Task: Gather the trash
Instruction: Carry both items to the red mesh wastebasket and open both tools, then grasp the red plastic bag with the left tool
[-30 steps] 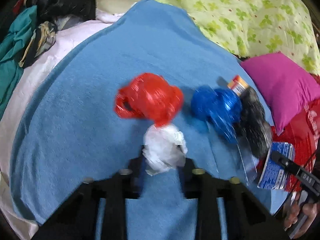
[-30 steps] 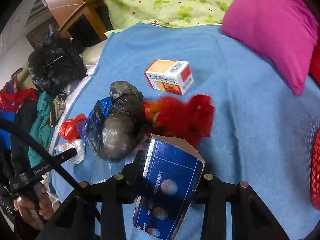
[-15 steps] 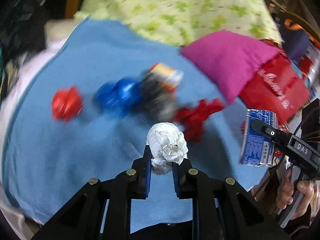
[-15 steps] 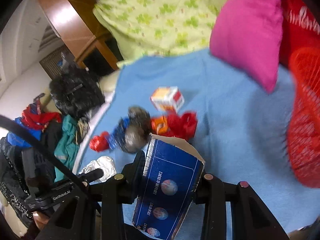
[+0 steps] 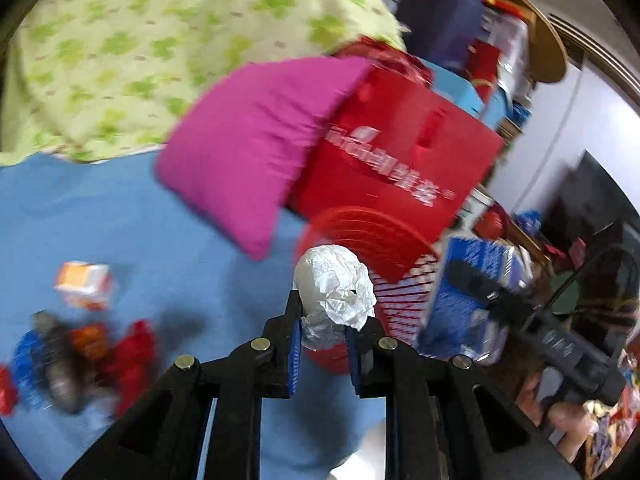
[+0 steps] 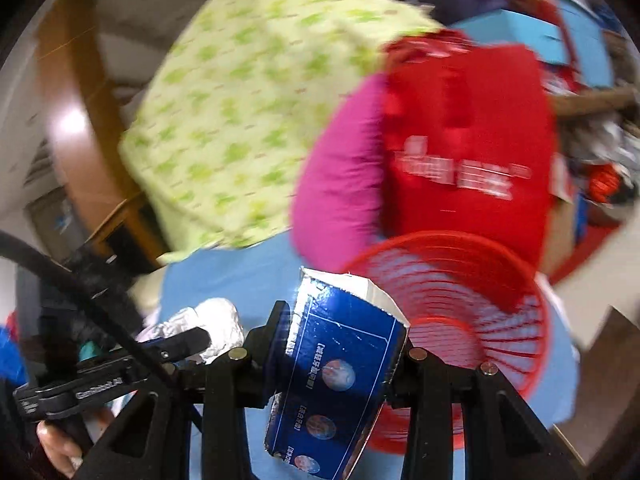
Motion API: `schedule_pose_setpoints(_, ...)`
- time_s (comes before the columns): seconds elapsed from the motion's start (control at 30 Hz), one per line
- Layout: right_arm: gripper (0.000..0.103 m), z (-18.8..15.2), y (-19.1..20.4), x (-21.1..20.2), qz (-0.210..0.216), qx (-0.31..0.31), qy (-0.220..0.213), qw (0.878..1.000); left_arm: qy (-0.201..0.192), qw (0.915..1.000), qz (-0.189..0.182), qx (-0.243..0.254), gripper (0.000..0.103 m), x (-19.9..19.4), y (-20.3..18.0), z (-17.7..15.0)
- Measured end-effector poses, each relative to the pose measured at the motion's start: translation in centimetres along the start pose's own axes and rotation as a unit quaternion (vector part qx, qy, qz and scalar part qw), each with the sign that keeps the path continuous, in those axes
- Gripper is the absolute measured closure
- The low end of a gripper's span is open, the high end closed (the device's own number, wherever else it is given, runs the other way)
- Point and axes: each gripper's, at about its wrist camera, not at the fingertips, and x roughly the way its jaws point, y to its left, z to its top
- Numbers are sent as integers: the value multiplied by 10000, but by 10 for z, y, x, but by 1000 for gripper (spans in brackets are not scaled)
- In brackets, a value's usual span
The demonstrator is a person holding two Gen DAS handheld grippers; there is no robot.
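L hand-held gripper [image 5: 322, 334] w/ foil ball [image 5: 334, 294]

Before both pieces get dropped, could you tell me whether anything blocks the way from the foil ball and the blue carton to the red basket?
Nothing visible does. The foil ball and blue carton sit right before the red basket's open mouth.

You hold 2 pieces of trash beside the red mesh basket [image 6: 472, 280]: a crumpled foil ball [image 5: 334, 294] and a dented blue carton [image 6: 340, 364], tilted. An orange-and-white box [image 5: 82, 284] and bunched bags [image 5: 72, 356] lie well apart from it.
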Motion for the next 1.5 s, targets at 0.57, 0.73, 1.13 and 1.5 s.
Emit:
schedule_pose_setpoints(0.57,44,5,-4,-12,258,-187,-618,9976,-286,9969,728,2,41,1,28,-17)
schedule_pose_setpoints(0.73,44,-11,53,-19,1049,-693,-773,9891,-375,9861,1555,-453,41,-57,107,-64)
schedule_pose_setpoints(1.13,38,-115,163,104,1716,-1218,1562,9651,-146,9118,3587,-1993,41,-173,269,-191)
schedule_pose_setpoints(1.5,38,-138,155,197,1103,-655,2348,9636,-332,9094,3436,-2319,34,-176,324,-184)
